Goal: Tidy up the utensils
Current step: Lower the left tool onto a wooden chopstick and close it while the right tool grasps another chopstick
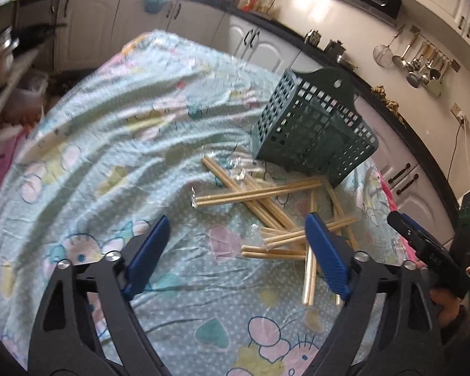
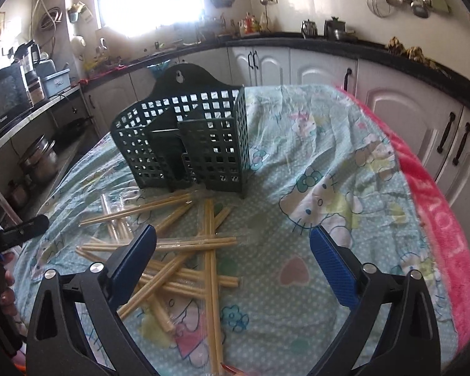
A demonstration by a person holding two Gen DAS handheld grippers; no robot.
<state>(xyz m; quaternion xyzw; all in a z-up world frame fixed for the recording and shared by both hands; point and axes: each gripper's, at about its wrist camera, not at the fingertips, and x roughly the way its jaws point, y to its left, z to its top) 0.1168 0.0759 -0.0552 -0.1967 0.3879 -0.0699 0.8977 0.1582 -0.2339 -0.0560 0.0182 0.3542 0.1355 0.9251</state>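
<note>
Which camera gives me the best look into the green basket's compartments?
The right wrist view. There the green basket stands upright and centred, its front compartments and inner divider clear. The left wrist view shows the basket at an angle toward the right, mostly its mesh side walls and back plate, its inside dark.

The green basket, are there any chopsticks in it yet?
No. The green basket stands empty on the tablecloth, and the chopsticks all lie scattered in front of it.
</note>
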